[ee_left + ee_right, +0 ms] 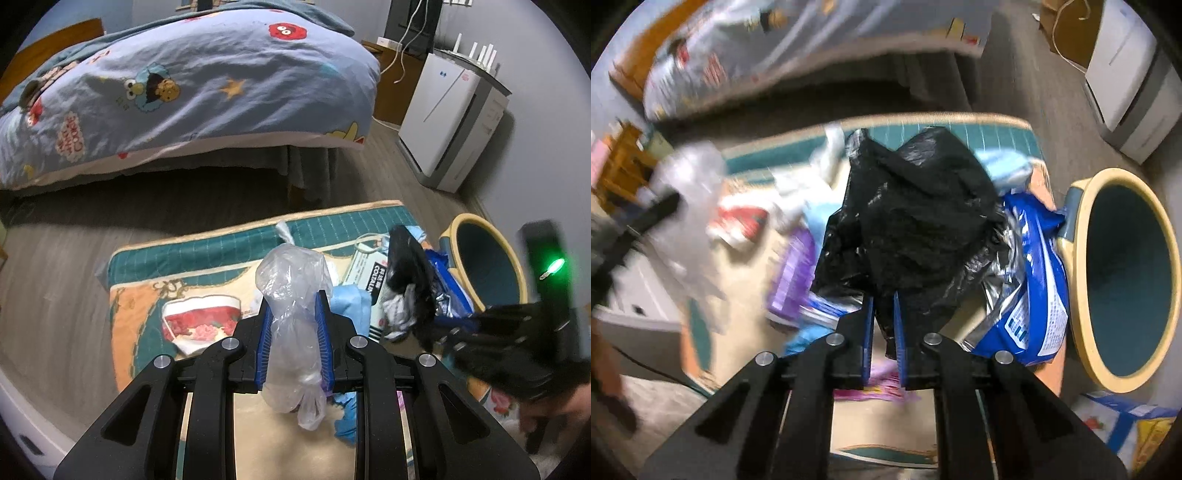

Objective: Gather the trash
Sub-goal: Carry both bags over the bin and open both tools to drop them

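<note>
Here, the left gripper [295, 314] is clamped on a clear bag [291, 295], its blue pads pressed into the crumpled plastic, which stands up between the fingers above a patterned mat [147, 302]. The right gripper [884, 306] pinches a black bag [916, 218], jaws nearly together on a fold of it, the rest bulging up in front of the lens and blocking much of the mat behind.

Just right of the black bag lies a blue foil packet [1030, 295], its silver lining showing, resting against the side of a bin [1082, 273] with a cream rim and teal inside. The bin stands at the mat's right edge, its mouth open toward both cameras.

Litter crowds the mat around both grippers: a red-and-white paper bowl [199, 325] to the left of the clear bag, a light blue sheet [351, 306] just to its right, a printed box [369, 280] beyond that, and a purple wrapper [790, 277] left of the black bag.

Behind the mat, a bed [192, 96] with a cartoon-print duvet spans the room, and a white air purifier [450, 122] stands against the right wall. The right-wrist view is blurred, so finer detail is lost.
</note>
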`<action>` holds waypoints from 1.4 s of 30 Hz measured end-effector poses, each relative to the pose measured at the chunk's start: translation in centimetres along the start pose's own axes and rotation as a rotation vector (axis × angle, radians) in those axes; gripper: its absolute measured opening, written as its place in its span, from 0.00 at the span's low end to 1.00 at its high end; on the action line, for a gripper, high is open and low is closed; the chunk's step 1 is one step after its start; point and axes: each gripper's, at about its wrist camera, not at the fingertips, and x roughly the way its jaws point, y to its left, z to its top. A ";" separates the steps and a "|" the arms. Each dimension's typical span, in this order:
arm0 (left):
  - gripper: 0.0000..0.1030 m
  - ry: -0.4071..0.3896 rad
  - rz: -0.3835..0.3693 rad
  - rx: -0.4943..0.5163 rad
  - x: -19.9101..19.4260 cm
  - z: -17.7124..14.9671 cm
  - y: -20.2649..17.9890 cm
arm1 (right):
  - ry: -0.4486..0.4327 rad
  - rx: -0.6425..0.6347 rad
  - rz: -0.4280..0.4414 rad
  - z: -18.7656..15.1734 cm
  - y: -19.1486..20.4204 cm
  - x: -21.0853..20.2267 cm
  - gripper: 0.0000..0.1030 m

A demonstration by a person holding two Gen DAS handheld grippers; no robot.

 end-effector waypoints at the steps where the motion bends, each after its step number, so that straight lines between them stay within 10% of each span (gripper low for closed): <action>1: 0.23 -0.004 0.000 0.002 -0.1 0.0 -0.1 | -0.022 0.021 0.028 0.2 -0.3 -0.9 0.08; 7: 0.23 -0.037 -0.010 0.027 -0.9 0.3 -1.3 | -0.169 0.056 0.114 1.1 -1.3 -6.7 0.08; 22: 0.23 -0.097 -0.184 0.211 -1.5 2.5 -12.9 | -0.360 0.264 0.007 0.1 -12.5 -13.1 0.08; 33: 0.23 0.008 -0.373 0.257 3.3 5.5 -23.7 | -0.282 0.560 -0.060 -3.5 -24.3 -10.9 0.08; 42: 0.29 0.052 -0.329 0.270 7.9 6.7 -27.8 | -0.203 0.672 -0.047 -6.2 -27.0 -8.9 0.08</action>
